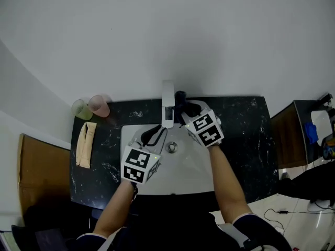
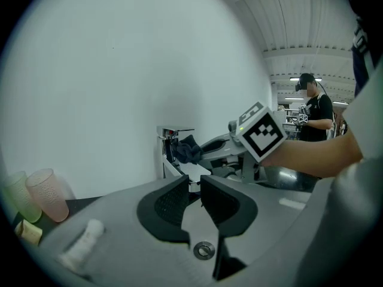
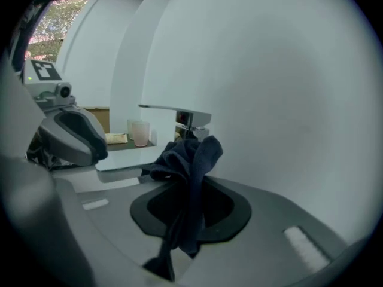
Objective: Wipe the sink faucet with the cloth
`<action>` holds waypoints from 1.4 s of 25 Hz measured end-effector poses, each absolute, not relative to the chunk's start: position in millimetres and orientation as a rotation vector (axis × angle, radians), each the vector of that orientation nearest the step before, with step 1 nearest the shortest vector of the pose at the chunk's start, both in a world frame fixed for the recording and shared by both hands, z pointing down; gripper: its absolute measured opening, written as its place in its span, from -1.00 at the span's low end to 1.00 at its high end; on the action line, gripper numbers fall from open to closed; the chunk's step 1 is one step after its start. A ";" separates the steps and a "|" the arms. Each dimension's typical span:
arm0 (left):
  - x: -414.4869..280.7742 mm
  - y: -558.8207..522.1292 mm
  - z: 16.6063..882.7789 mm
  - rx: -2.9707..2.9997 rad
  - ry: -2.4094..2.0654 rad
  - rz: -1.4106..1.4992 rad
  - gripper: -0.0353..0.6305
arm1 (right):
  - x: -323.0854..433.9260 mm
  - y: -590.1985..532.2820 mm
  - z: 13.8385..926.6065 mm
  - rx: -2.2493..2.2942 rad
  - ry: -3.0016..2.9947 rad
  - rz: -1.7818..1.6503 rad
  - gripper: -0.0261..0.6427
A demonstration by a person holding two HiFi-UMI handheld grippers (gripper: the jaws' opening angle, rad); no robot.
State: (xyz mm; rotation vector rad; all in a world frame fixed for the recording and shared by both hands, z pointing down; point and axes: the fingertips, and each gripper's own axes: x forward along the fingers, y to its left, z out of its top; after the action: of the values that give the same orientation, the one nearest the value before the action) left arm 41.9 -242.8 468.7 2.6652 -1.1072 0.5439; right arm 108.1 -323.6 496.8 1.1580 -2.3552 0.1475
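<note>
We see a dark bench spanning the middle of the head view, with a white sink set in its centre and the faucet at the sink's upper rim. Our right tongs, just right of the faucet, are clamped on the dark blue cloth, which bunches beside the faucet body. Our left tongs hover over the basin, lower left of the spout, slightly parted and empty. A green cup and a pink cup stand at the bench's upper left.

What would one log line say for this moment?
right gripper: shut on cloth, at faucet | left gripper: open, empty, near faucet
</note>
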 end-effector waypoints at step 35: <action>45.0 -242.9 469.8 2.672 -1.120 0.604 -0.70 | 92.1 -306.8 432.5 0.945 -2.554 -0.150 -0.72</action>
State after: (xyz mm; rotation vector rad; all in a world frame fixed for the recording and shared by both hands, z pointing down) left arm 45.0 -242.9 469.8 2.6720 -1.1202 0.6036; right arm 92.1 -306.8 432.5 0.9452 -2.5541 -0.1495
